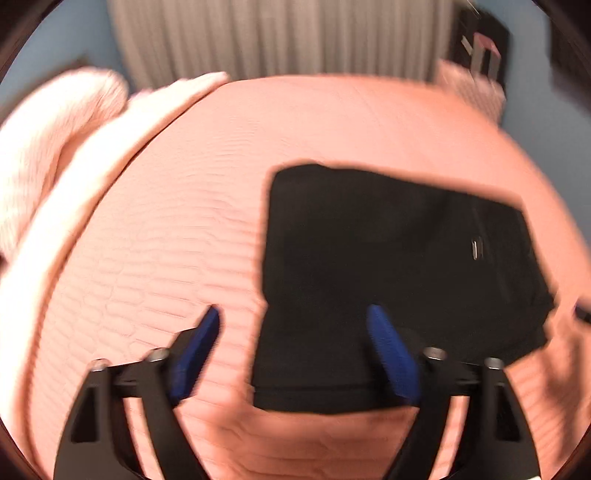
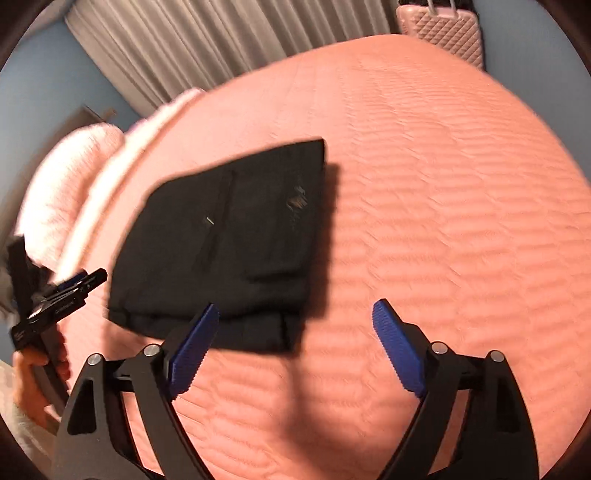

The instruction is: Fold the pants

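Black pants (image 1: 388,266) lie folded into a compact rectangle on the pink quilted bed (image 1: 177,229). They also show in the right wrist view (image 2: 229,243). My left gripper (image 1: 293,314) is open and empty, hovering above the near left edge of the pants. My right gripper (image 2: 295,310) is open and empty, above the bed just right of the pants' near corner. The left gripper also shows in the right wrist view (image 2: 79,280), held in a hand at the far left.
Pale pink pillows (image 1: 48,147) and a folded blanket lie at the head of the bed. Grey curtains (image 1: 277,37) hang behind. A pink suitcase (image 2: 441,26) stands past the bed's far corner. The bed's pink cover (image 2: 461,184) stretches to the right.
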